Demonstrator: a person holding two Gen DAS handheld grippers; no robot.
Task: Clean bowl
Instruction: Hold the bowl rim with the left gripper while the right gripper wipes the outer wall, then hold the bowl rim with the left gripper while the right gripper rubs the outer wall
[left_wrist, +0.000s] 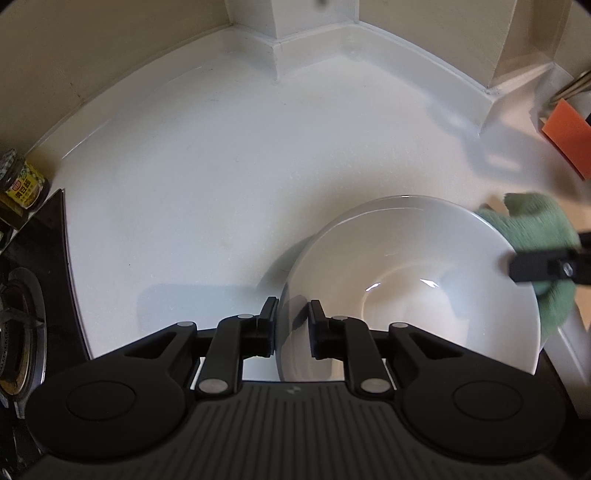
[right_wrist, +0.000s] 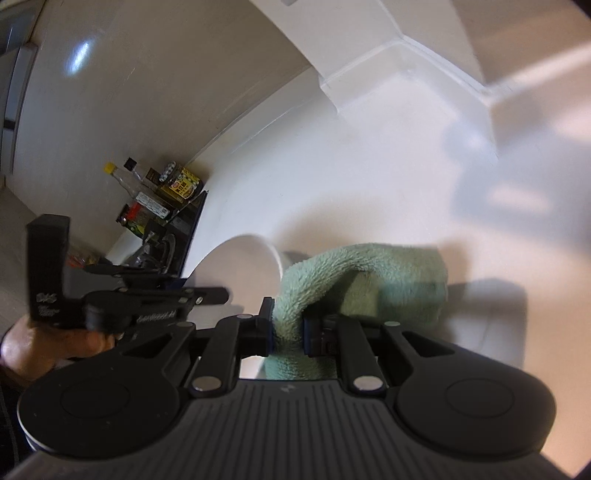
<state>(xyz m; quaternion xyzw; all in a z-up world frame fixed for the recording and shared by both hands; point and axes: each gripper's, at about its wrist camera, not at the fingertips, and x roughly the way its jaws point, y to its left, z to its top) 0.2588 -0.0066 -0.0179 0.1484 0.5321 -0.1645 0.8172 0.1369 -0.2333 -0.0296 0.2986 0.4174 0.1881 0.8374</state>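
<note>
Left view: orange sponge, right view: bottles

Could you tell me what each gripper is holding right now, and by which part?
The right gripper pinches a fold of the green cloth. The left gripper straddles the bowl rim, but its pads appear clear of it.

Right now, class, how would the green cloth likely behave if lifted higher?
The green cloth droops in a fold from the right gripper, so probably floppy. Its fluffy pile suggests it is light and unlikely to slip.
</note>
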